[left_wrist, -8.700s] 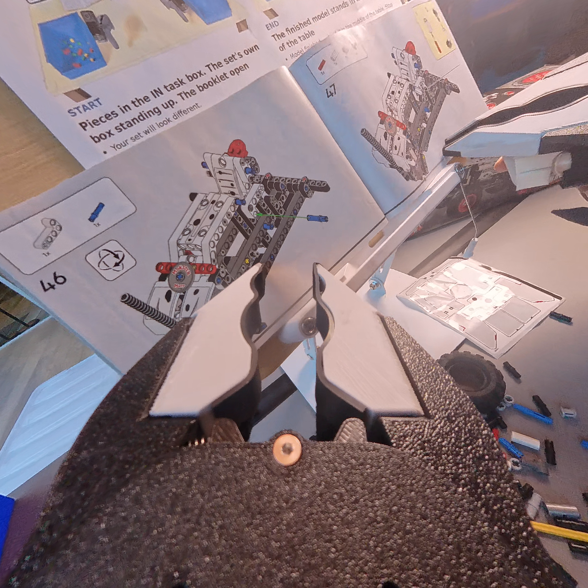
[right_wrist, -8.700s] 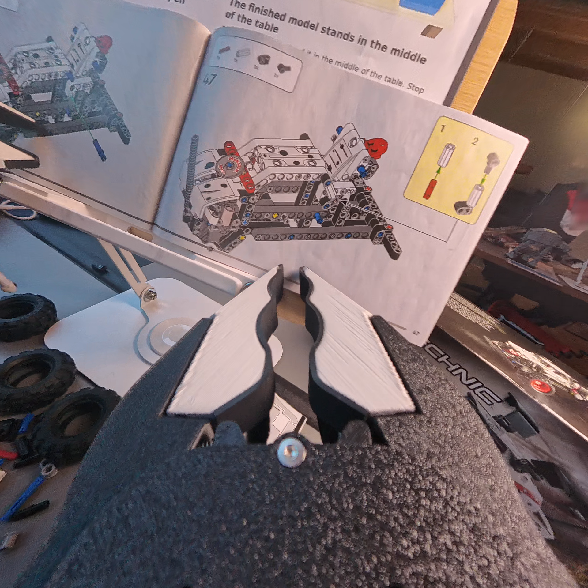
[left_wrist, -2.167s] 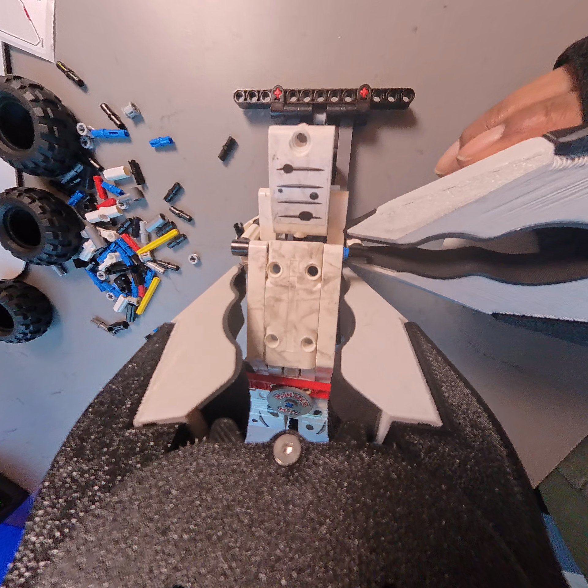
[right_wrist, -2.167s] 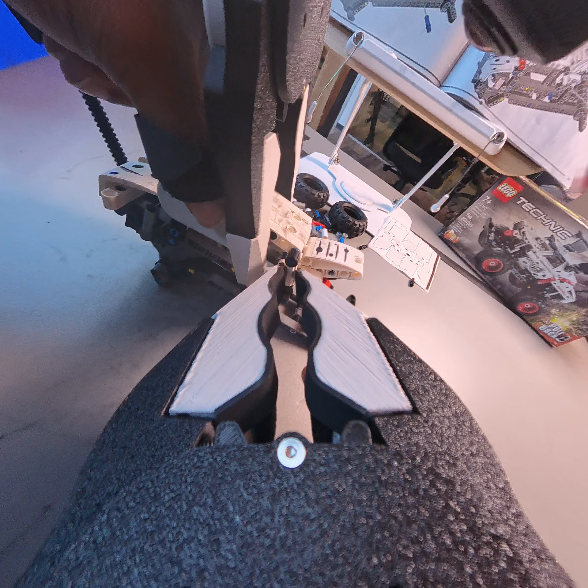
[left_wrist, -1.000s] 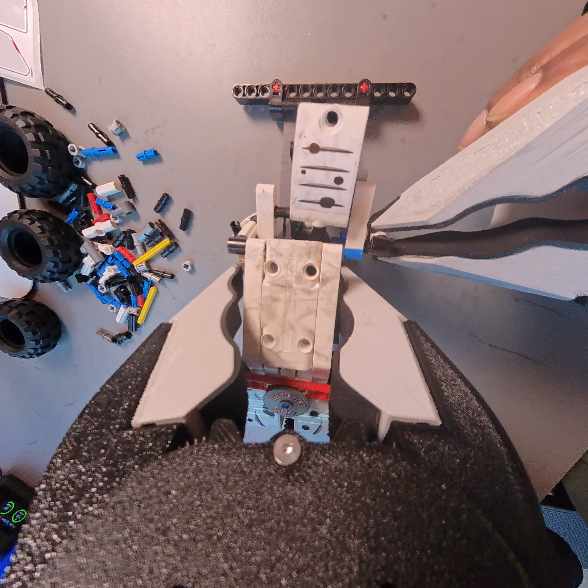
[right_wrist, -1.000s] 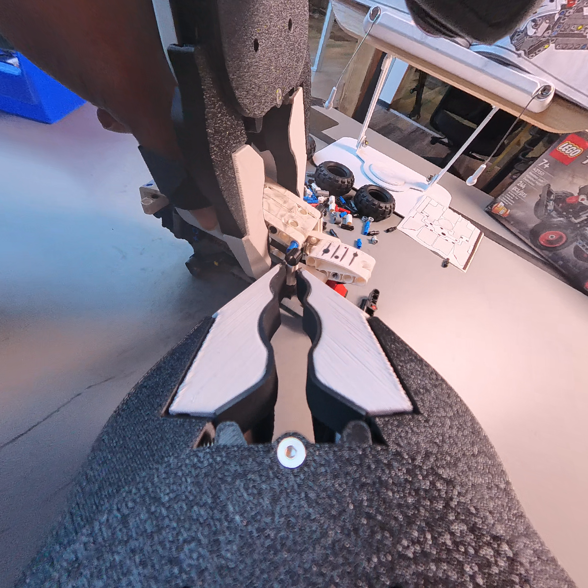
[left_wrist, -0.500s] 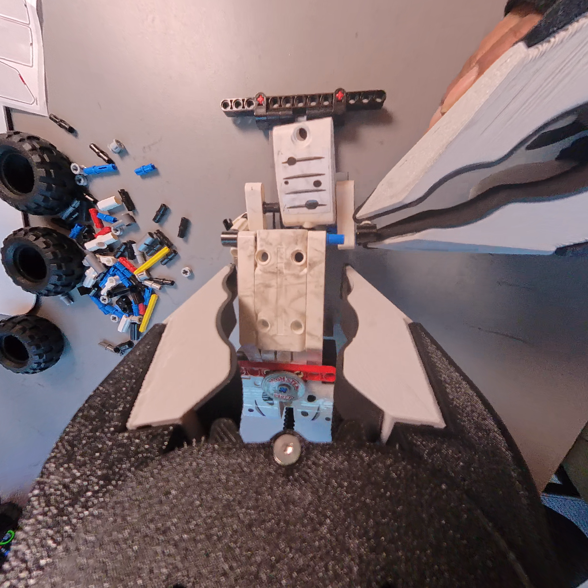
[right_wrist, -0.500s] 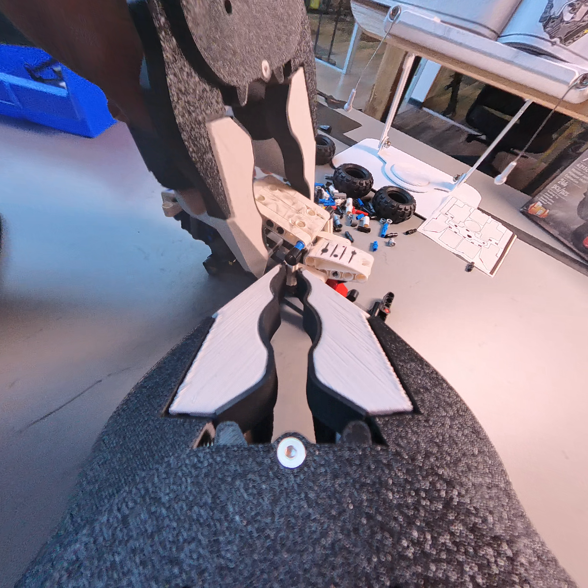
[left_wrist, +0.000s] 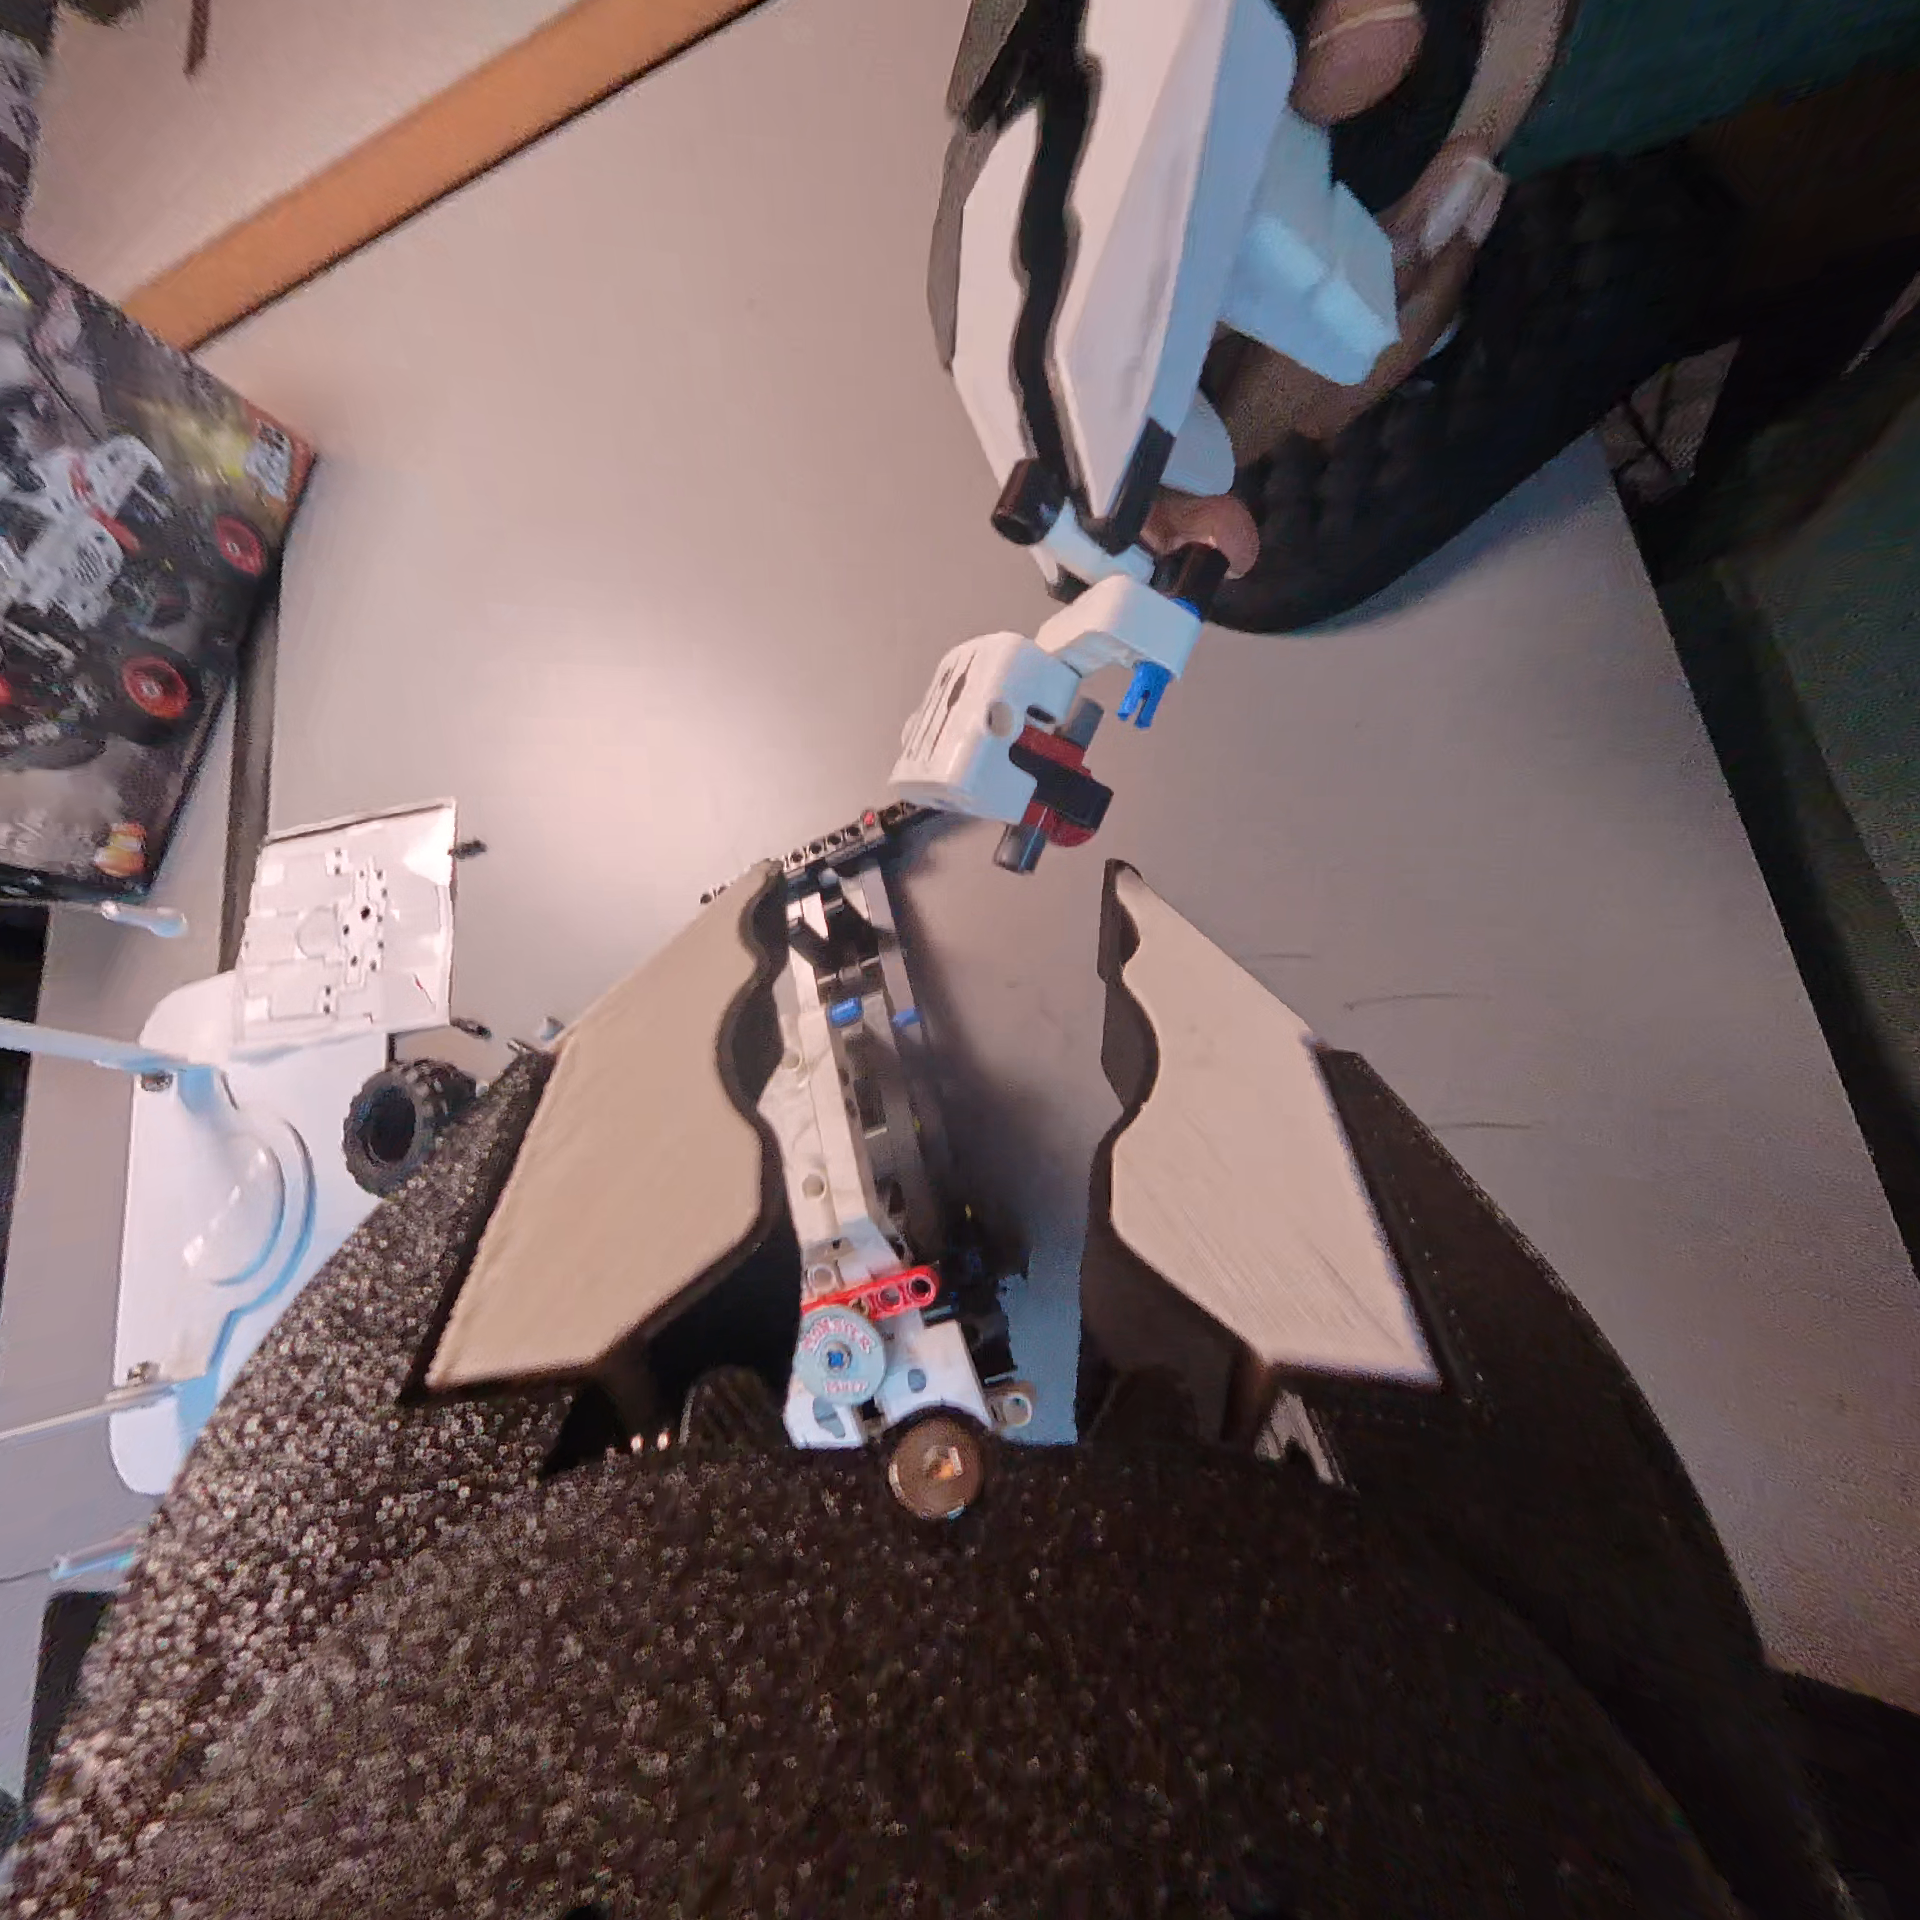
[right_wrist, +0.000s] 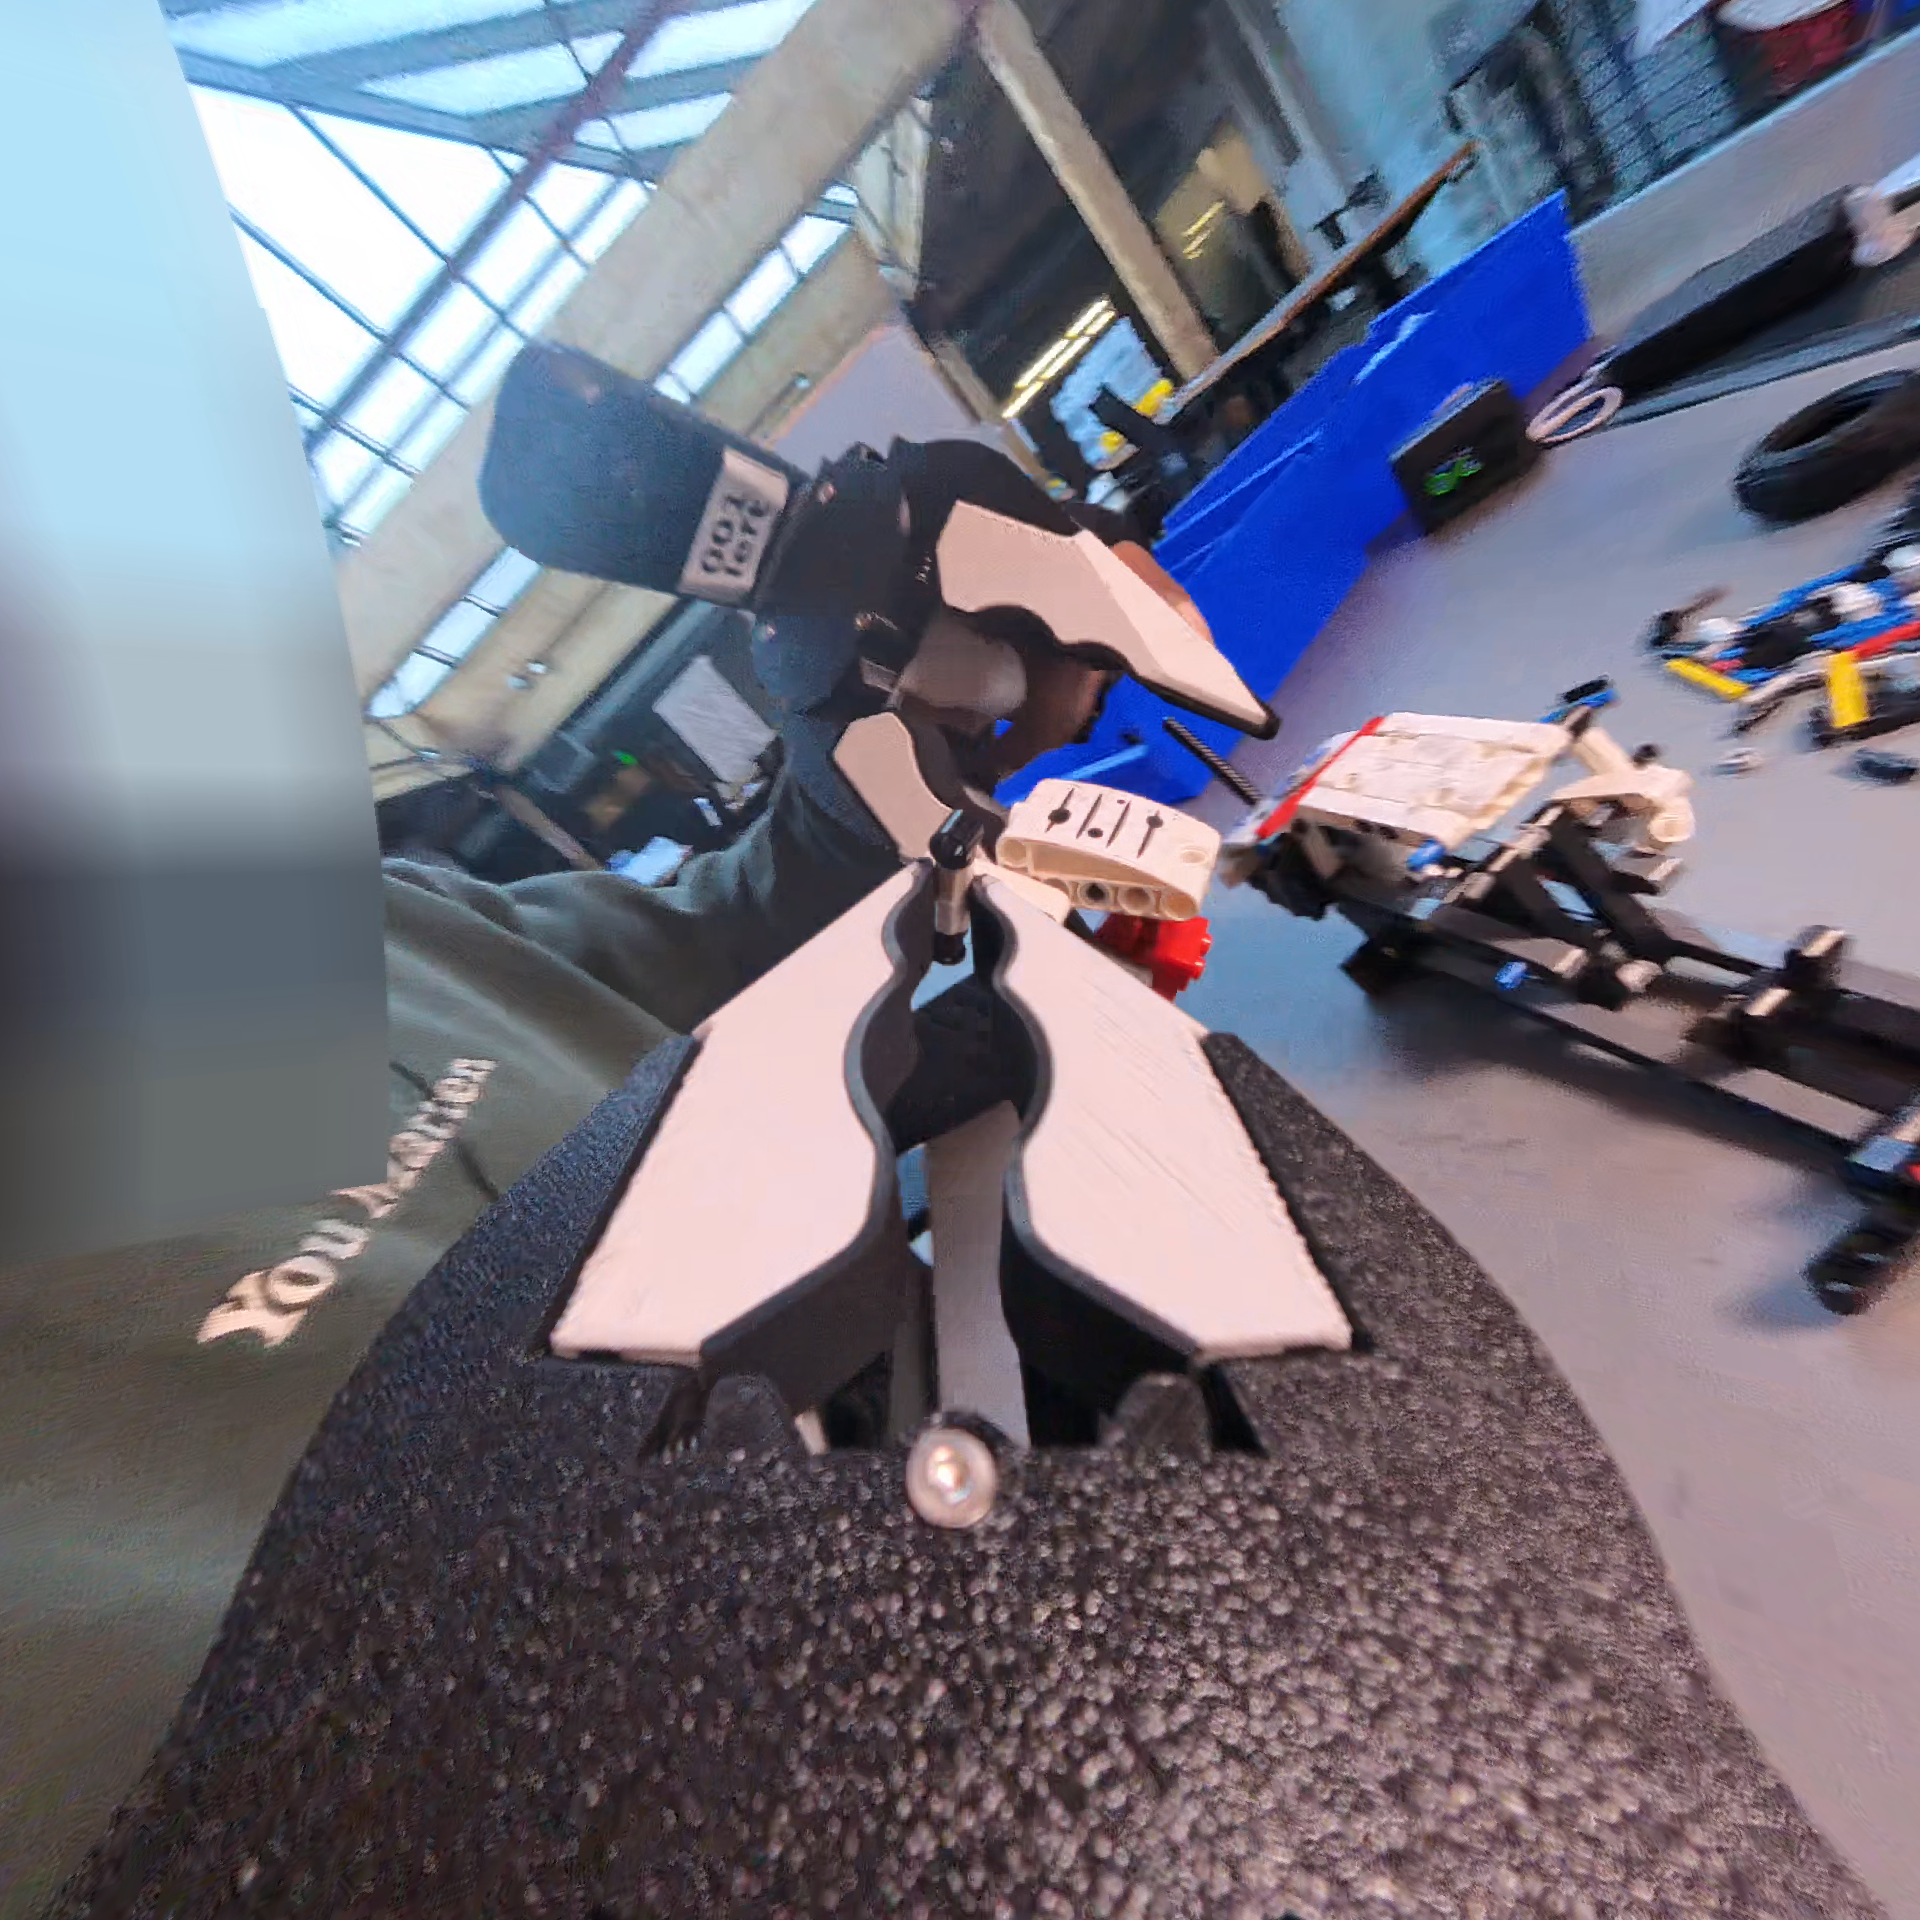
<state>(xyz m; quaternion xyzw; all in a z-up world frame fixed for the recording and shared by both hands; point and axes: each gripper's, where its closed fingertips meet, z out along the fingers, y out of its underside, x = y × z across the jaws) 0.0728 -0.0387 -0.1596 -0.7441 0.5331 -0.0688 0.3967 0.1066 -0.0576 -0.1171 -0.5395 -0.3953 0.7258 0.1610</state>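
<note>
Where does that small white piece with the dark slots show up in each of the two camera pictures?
Left wrist view: the white slotted piece hangs right of centre in the upper half, below the right tongs.
Right wrist view: it sits just above centre, off the tips of the right tongs.
Shared landmark: the brick chassis lying on the grey table.
</note>
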